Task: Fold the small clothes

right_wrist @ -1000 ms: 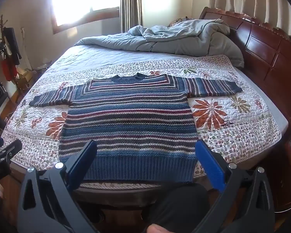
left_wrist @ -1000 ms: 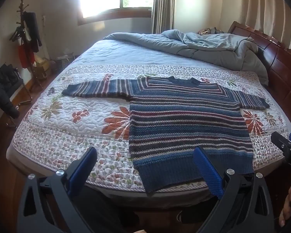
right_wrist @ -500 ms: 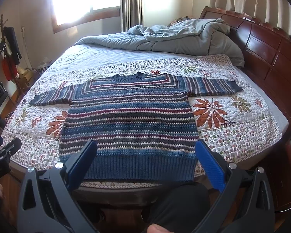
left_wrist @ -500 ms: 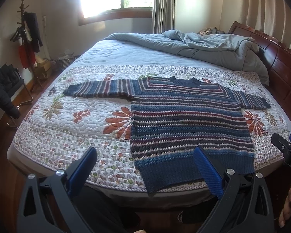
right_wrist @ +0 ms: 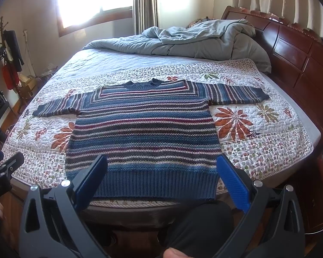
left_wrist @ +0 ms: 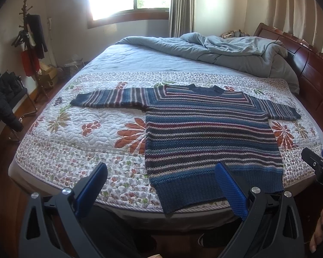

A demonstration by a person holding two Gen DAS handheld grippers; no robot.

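A blue, red and white striped knit sweater (left_wrist: 208,133) (right_wrist: 144,133) lies flat and face up on the floral quilt (left_wrist: 79,142), both sleeves spread out, its ribbed hem at the bed's near edge. My left gripper (left_wrist: 161,174) hangs open above the near edge, left of the hem's middle, holding nothing. My right gripper (right_wrist: 161,169) stands open over the hem, with nothing between its blue pads. Each gripper's tip shows at the edge of the other's view.
A rumpled grey duvet (left_wrist: 221,51) is piled at the head of the bed by the dark wooden headboard (right_wrist: 290,51). A coat rack (left_wrist: 30,43) and a dark chair (left_wrist: 4,99) stand left of the bed. A person's dark-trousered legs (right_wrist: 200,228) are below the grippers.
Both views have crept slightly closer to the bed. The sweater lies as before and both grippers stay open.
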